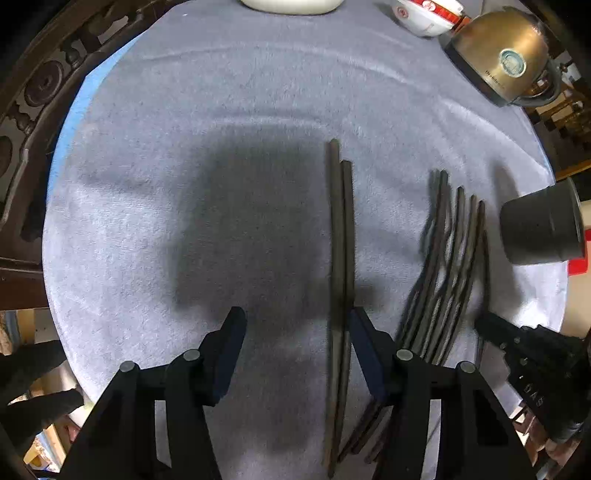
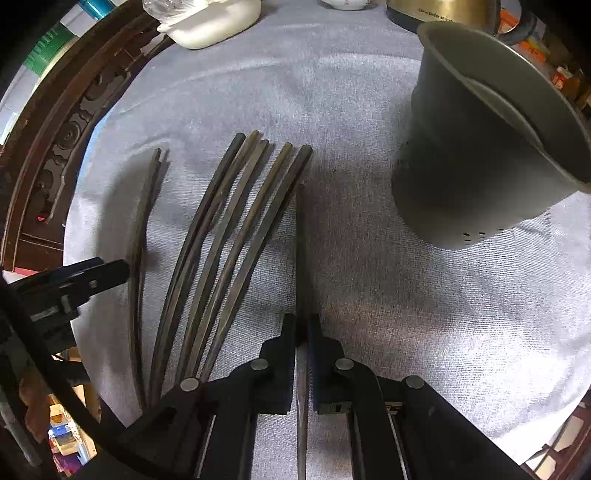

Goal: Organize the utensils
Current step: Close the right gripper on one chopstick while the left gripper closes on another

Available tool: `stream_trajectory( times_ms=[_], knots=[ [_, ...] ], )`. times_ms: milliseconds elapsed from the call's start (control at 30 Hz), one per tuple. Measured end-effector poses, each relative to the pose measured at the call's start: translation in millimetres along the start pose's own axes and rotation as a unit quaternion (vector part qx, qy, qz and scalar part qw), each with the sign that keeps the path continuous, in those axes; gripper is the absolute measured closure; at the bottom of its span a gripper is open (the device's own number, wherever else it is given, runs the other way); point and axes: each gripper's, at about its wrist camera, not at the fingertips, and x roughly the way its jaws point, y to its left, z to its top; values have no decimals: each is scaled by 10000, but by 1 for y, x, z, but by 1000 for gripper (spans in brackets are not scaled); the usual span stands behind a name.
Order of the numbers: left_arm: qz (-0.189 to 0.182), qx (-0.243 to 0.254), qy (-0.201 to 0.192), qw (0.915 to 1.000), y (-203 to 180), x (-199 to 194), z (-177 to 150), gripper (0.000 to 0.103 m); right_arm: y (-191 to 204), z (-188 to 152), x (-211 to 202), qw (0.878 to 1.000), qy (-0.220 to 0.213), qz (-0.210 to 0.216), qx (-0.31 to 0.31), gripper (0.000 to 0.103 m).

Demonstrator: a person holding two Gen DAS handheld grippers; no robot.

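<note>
On the grey cloth [image 1: 258,110] a pair of dark chopsticks [image 1: 341,240] lies side by side. My left gripper [image 1: 297,328] stands open around their near part; they lie close against its right finger, and the left finger is well apart. My right gripper [image 2: 303,328] is shut on a single chopstick [image 2: 301,251] that points away along the cloth. Just left of it, several more chopsticks [image 2: 229,236] lie fanned out. The dark grey holder cup [image 2: 480,147] stands to the right of them. In the left wrist view the shut right gripper [image 1: 487,326] sits beside that fan [image 1: 450,258].
A brass-coloured kettle [image 1: 506,55], a white and red bowl [image 1: 428,16] and a white dish [image 2: 207,29] stand along the far edge. The dark carved table rim [image 1: 40,85] curves round the left. The left gripper's finger [image 2: 107,275] shows beside the pair [image 2: 142,229].
</note>
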Motion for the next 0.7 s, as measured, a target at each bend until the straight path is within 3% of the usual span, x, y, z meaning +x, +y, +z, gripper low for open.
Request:
stream_trajectory(
  times_ms=[400,533,700],
  knots=[
    [-76,-142,11,9999,9,-2,4,50,-25,-13,-25,9999,-21,118,3,95],
    [-94,-207,79,9997,13,-2,9,62,-21,-12,-24,9999,8,104,10,95],
    [-49,-187,211,9996,9,7,27,63,-12,-9,-22,9999,96,-48,-77,95]
  ],
)
